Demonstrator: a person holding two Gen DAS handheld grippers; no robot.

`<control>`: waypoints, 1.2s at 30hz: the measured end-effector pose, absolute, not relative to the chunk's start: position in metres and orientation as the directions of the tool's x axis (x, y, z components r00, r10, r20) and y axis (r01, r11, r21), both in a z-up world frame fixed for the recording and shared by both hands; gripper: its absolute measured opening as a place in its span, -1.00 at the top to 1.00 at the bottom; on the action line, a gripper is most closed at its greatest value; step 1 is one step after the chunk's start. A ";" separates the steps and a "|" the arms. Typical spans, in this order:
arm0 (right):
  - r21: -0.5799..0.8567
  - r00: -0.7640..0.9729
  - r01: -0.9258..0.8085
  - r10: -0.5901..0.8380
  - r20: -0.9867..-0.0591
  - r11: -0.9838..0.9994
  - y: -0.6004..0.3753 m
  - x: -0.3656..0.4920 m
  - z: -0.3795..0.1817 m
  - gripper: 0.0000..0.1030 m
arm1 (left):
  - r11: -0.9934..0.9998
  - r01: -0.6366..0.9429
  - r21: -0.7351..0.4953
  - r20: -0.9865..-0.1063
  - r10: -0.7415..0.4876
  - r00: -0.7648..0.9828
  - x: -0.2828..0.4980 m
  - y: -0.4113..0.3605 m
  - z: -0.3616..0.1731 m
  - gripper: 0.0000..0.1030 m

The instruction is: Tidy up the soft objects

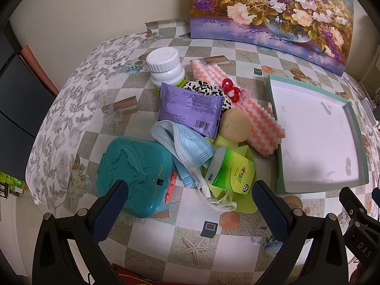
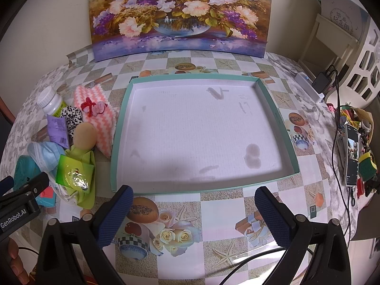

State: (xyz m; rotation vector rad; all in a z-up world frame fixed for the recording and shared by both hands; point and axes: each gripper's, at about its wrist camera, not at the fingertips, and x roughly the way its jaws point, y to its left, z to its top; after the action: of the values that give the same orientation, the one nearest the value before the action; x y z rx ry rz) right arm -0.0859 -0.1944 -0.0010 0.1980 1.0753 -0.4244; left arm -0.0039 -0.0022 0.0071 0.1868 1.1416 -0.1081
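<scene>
A pile of items lies left of an empty teal-rimmed white tray (image 1: 270, 90) (image 2: 121, 109). In it are a pink-white striped cloth (image 1: 258, 121) (image 2: 104, 123), a blue face mask (image 1: 190, 147) (image 2: 45, 152), a black-white scrunchie (image 1: 201, 87) (image 2: 71, 116), a beige puff (image 1: 236, 124) (image 2: 84, 135), a green tissue pack (image 1: 234, 173) (image 2: 73, 171) on a lime cloth (image 1: 242, 201), a purple packet (image 1: 190, 106), a white bottle (image 1: 166, 67) (image 2: 51, 101) and a teal case (image 1: 135, 173). My left gripper (image 1: 190, 190) is open just before the pile. My right gripper (image 2: 193, 196) is open before the tray's near rim.
A flower painting (image 2: 180, 11) leans on the wall behind. A phone (image 2: 352, 156), cables, a charger (image 2: 321, 80) and clutter lie at the right table edge. The left gripper's body shows at the right wrist view's left edge (image 2: 21, 197).
</scene>
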 end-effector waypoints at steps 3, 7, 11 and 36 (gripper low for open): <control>-0.048 0.405 0.428 -0.239 -0.883 0.902 -0.195 -0.086 -0.001 -1.00 | 0.979 0.180 0.092 -0.911 0.010 0.413 -0.004 -0.002 0.007 -1.00; -0.048 0.405 0.428 -0.239 -0.883 0.903 -0.195 -0.086 -0.001 -1.00 | 0.979 0.180 0.092 -0.910 0.010 0.414 -0.004 -0.002 0.007 -1.00; -0.048 0.404 0.427 -0.238 -0.883 0.903 -0.195 -0.086 -0.001 -1.00 | 0.979 0.180 0.093 -0.910 0.010 0.414 -0.004 -0.002 0.007 -1.00; -0.049 0.388 0.430 -0.233 -0.892 0.902 -0.196 -0.086 -0.004 -1.00 | 0.983 0.173 0.056 -0.915 -0.019 0.402 0.003 0.006 0.014 -1.00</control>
State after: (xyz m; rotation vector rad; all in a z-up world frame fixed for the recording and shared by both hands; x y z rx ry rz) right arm -0.0863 -0.1958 -0.0041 0.2024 1.0953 -0.4256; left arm 0.0029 0.0064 0.0141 0.1505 1.1518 -0.1218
